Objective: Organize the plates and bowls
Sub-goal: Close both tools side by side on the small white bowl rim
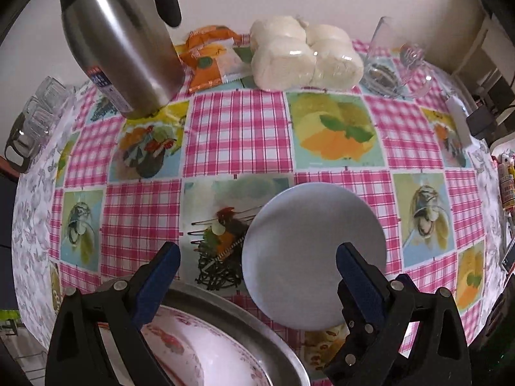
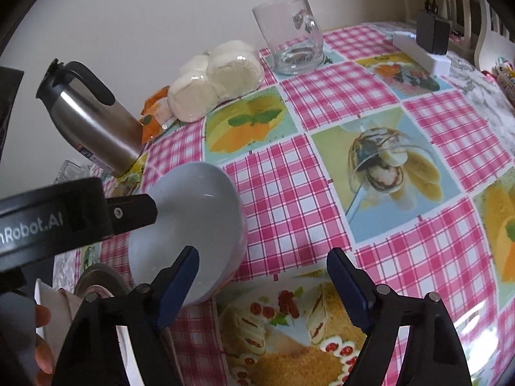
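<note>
My left gripper [image 1: 257, 263] hangs open over the table, the pale grey plate [image 1: 313, 251] lying flat just under its right finger. My right gripper [image 2: 262, 273], also open and empty, has that plate off to its left; the left one's nearer.

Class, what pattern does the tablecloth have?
The tablecloth has pink-and-white check squares alternating with food pictures; the left wrist view shows it best.

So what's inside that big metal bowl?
A pink-flowered dish sits inside the metal bowl. The left gripper covers part of it, so anything else in there is hidden.
</note>
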